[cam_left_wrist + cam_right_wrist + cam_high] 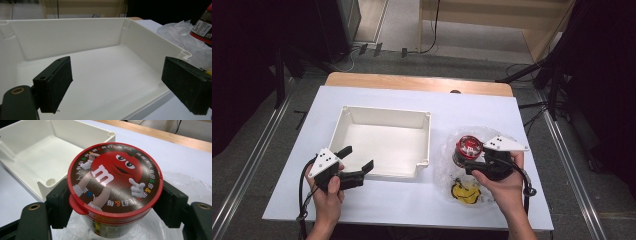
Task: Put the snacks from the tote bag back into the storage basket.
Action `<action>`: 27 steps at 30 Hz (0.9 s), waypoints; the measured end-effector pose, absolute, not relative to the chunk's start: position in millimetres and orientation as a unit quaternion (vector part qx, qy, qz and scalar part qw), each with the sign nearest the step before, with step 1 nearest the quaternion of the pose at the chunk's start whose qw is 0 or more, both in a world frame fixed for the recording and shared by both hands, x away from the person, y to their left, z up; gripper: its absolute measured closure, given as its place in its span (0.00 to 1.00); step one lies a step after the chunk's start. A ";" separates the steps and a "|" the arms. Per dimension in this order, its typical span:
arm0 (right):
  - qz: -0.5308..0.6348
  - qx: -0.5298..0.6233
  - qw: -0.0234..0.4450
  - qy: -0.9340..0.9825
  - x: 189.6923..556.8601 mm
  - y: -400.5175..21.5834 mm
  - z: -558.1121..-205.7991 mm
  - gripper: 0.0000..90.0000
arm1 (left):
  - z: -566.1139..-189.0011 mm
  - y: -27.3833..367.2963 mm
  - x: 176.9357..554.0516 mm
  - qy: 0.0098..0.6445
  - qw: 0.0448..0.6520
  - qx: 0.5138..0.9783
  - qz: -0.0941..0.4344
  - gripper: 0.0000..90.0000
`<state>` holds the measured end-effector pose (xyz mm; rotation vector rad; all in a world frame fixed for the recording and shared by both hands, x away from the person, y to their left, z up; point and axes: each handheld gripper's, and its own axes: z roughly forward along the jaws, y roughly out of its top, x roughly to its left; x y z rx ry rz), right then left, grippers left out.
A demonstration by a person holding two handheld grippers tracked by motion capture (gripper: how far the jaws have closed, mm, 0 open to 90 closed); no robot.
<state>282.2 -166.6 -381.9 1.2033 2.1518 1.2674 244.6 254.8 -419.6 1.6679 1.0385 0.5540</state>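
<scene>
Gripping the candy tub (pixel 115 187) across its body just under the red lid, the right gripper (pixel 488 161) holds it upright, its long axis vertical, jaws pressed to both sides. Tub sits above the clear plastic bag (pixel 452 150), to the right of the white bin (pixel 384 116), near its right wall but apart from it. Bin is open-topped, with nothing seen inside; that right wall is the one obstacle, so I judge the tub must clear the rim before travelling leftward over it. A yellow item (pixel 465 192) lies in the bag, nearer the person than the bin. Left gripper (pixel 357 165) hangs released, jaws wide with nothing between them, at the bin's near-left corner, pointing into it.
</scene>
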 end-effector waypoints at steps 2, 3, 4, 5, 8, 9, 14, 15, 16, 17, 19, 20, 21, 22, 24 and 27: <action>0.456 0.424 0.182 0.761 282.4 -163.6 -377.9 0.28 | -417.2 254.1 244.4 0.430 0.525 0.696 0.234 0.11; 0.459 0.422 0.180 0.761 282.5 -162.7 -376.9 0.28 | -416.0 254.0 244.3 0.429 0.528 0.695 0.232 0.11; 0.461 0.422 0.179 0.760 282.5 -161.1 -375.7 0.28 | -414.8 254.0 244.5 0.427 0.529 0.695 0.232 0.11; 0.463 0.420 0.179 0.760 283.0 -159.6 -375.0 0.28 | -413.8 253.4 244.5 0.426 0.532 0.694 0.232 0.11; 0.464 0.422 0.173 0.759 284.5 -154.5 -374.5 0.29 | -412.5 253.5 243.3 0.424 0.531 0.695 0.235 0.11; 0.464 0.423 0.170 0.760 284.8 -153.5 -374.4 0.28 | -412.0 254.2 242.5 0.425 0.532 0.694 0.235 0.11; 0.468 0.425 0.161 0.758 289.7 -150.7 -372.0 0.28 | -412.3 258.9 243.3 0.429 0.532 0.690 0.238 0.11; 0.468 0.427 0.160 0.757 290.7 -150.8 -371.7 0.28 | -412.8 260.5 244.0 0.431 0.531 0.690 0.237 0.11; 0.469 0.429 0.159 0.756 291.9 -150.6 -371.5 0.28 | -413.3 262.1 244.4 0.434 0.532 0.688 0.235 0.11; 0.468 0.430 0.158 0.756 293.1 -150.5 -371.3 0.28 | -413.7 263.9 244.7 0.436 0.533 0.686 0.234 0.11; 0.469 0.431 0.154 0.755 295.9 -148.7 -371.8 0.28 | -414.3 266.6 244.5 0.440 0.532 0.685 0.234 0.11; 0.469 0.431 0.152 0.755 297.1 -147.7 -372.2 0.28 | -414.7 268.6 244.5 0.441 0.533 0.683 0.235 0.11; 0.469 0.430 0.151 0.757 299.2 -145.3 -373.0 0.28 | -414.7 269.7 244.3 0.441 0.532 0.683 0.235 0.11; 0.468 0.431 0.149 0.757 300.2 -143.6 -373.2 0.28 | -414.6 271.2 244.0 0.443 0.534 0.681 0.235 0.11; 0.467 0.429 0.148 0.759 302.8 -137.0 -374.3 0.28 | -413.7 271.8 243.2 0.444 0.535 0.679 0.238 0.11; 0.465 0.423 0.149 0.763 303.9 -127.1 -375.2 0.29 | -412.1 270.6 242.3 0.439 0.534 0.681 0.240 0.11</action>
